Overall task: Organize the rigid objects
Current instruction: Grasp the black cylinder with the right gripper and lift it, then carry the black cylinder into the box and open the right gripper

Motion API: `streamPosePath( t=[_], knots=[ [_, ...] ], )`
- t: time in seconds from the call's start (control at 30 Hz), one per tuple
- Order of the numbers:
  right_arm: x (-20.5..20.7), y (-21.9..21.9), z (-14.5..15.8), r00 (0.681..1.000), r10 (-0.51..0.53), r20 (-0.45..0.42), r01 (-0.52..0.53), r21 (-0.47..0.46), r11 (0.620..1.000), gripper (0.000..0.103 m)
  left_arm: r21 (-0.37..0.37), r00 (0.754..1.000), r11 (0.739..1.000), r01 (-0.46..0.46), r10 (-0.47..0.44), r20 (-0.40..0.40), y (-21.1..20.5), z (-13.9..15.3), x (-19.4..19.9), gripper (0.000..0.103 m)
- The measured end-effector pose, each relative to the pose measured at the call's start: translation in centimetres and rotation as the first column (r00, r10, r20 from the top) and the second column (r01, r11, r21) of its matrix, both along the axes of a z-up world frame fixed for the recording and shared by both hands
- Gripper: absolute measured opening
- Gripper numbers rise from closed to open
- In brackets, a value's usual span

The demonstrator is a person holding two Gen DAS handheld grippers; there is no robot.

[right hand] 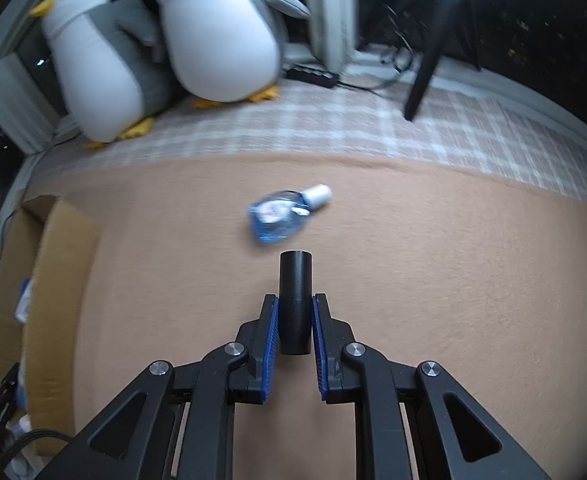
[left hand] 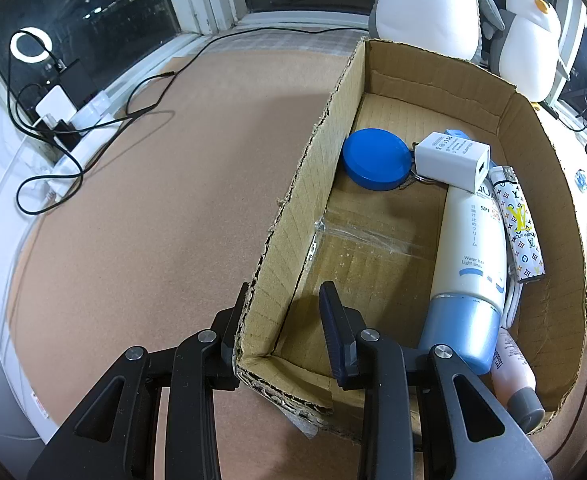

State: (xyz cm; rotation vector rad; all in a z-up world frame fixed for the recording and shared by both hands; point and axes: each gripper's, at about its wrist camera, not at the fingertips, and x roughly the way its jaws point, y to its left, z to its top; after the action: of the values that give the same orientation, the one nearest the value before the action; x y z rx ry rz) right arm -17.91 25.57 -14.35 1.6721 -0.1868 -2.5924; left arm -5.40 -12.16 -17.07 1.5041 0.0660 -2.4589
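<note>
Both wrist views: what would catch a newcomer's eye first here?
Probably the right gripper shut on a black cylinder, with a small blue bottle lying on the tan cloth beyond. Next, the left gripper clamping the cardboard box wall near its corner, toiletries inside.

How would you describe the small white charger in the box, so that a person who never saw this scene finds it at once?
Look inside the open cardboard box on the tan cloth. Near its middle lies a white sunscreen tube with a pale blue cap. The white charger cube rests on that tube's far end, beside the round blue lid; only it is boxy, with a USB slot.
</note>
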Motion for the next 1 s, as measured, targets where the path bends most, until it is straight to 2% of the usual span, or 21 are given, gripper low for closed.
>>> streamPosePath(
  t=[0.3, 0.57, 0.77, 1.0],
  knots=[
    [2.0, -5.9, 4.1, 0.988, 0.112, -0.105, -0.117, -0.044, 0.992, 0.015, -0.001, 1.000, 1.000, -0.001, 0.001, 0.000, 0.0, 0.0, 0.0, 0.030],
    [3.2, -10.3, 6.0, 0.966, 0.216, -0.143, -0.230, -0.086, 0.969, 0.015, -0.001, 1.000, 1.000, -0.001, 0.001, -0.002, 0.0, 0.1, 0.0, 0.030],
    [4.0, -15.0, 7.3, 0.925, 0.336, -0.175, -0.353, -0.082, 0.932, 0.015, -0.001, 1.000, 1.000, 0.000, 0.000, -0.002, 0.0, 0.1, 0.0, 0.031],
    [4.8, -19.5, 6.9, 0.879, 0.446, -0.171, -0.461, -0.057, 0.886, 0.015, -0.001, 1.000, 1.000, -0.001, 0.001, -0.002, 0.0, 0.1, 0.0, 0.030]
  ],
)
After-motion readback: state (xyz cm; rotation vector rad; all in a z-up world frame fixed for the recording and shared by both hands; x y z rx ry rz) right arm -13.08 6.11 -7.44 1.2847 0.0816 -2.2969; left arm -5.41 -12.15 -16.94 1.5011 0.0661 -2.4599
